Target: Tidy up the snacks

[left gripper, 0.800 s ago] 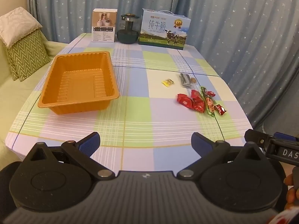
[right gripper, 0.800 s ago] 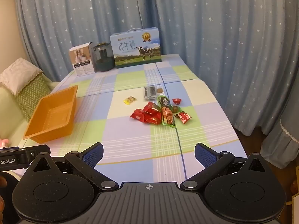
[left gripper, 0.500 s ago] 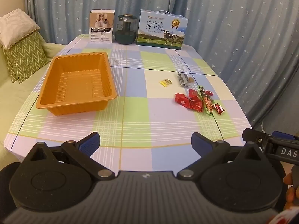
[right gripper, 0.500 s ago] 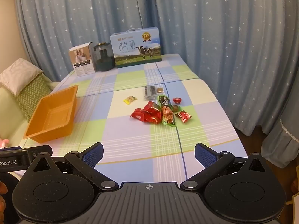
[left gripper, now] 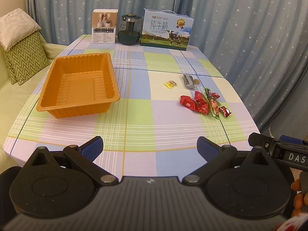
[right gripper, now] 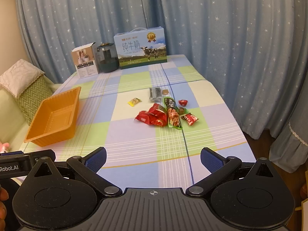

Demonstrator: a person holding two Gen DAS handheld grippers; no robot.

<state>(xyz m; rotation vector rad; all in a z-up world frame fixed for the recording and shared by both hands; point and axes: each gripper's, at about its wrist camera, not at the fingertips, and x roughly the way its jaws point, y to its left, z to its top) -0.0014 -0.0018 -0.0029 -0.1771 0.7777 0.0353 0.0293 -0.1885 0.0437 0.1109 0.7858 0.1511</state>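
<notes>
Right wrist view: all snacks lie loose on the checked tablecloth [right gripper: 134,140], none sorted yet: red packets [right gripper: 152,117], a green sausage pack [right gripper: 172,115], a yellow candy [right gripper: 134,101], a grey sachet [right gripper: 155,94] and small red pieces. The orange tray [left gripper: 77,84] stands well apart from them and holds nothing. My right gripper [right gripper: 153,159] and left gripper [left gripper: 150,148] hover at the near table edge, fingers spread wide, carrying nothing. I judge every transfer remains.
</notes>
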